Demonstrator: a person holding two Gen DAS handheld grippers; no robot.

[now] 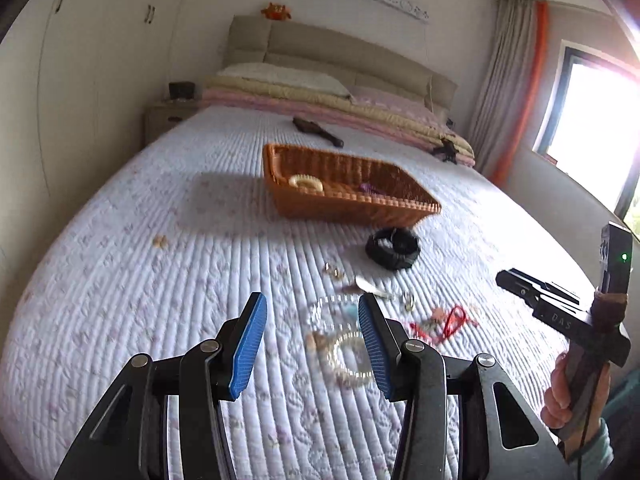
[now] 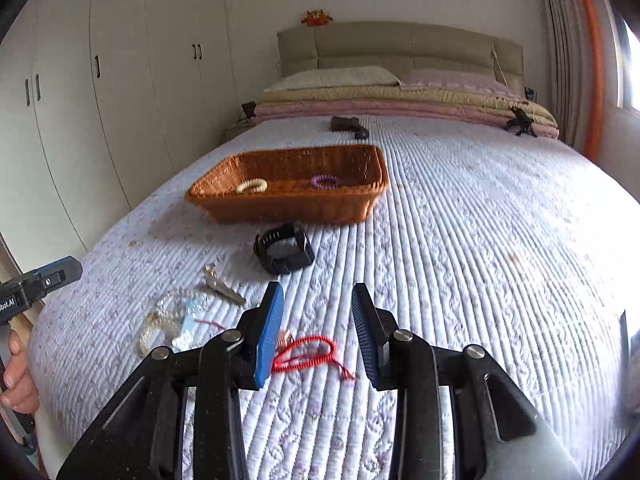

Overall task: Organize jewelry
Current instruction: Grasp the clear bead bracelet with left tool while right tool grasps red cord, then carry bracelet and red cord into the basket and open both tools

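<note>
My right gripper (image 2: 316, 332) gapes wide and empty over the red cord bracelet (image 2: 306, 354), seemingly limp and light, best pinched mid-loop

The right gripper's left finger (image 2: 267, 340) hides part of the red cord bracelet (image 2: 308, 354); small trinkets (image 1: 334, 271) blur.

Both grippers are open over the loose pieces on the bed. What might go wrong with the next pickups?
1. The red cord lies flat on the soft quilt; the right gripper may pinch fabric along with it.
2. The clear bead bracelets overlap under the left gripper, so lifting one may drag another.
3. Small pieces near the watch could be overlooked.
</note>
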